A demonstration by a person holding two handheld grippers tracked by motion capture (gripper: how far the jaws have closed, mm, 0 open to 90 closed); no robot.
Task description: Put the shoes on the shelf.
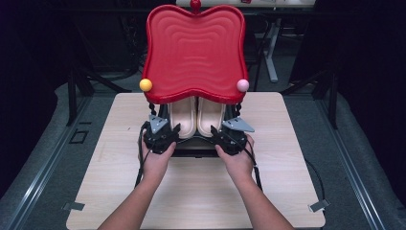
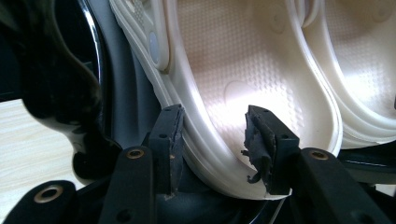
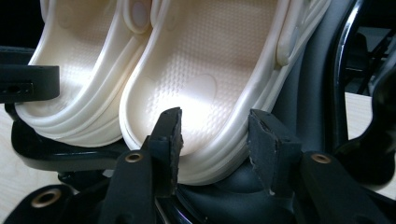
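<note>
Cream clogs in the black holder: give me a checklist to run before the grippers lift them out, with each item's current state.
1. Left gripper straddles the heel rim of the left clog: ok, jaws open.
2. Right gripper straddles the heel rim of the right clog: ok, jaws open.
3. Jaws closed on the rims: not ok.
4. Red lid raised above the clogs: ok.
5. Lid held firmly up: cannot tell.
6. Black holder steady on the table: cannot tell.

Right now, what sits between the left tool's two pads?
The heel rim of the left cream clog: in the left gripper view, the left tool straddles it, one pad outside the wall, the other over the footbed.
</note>
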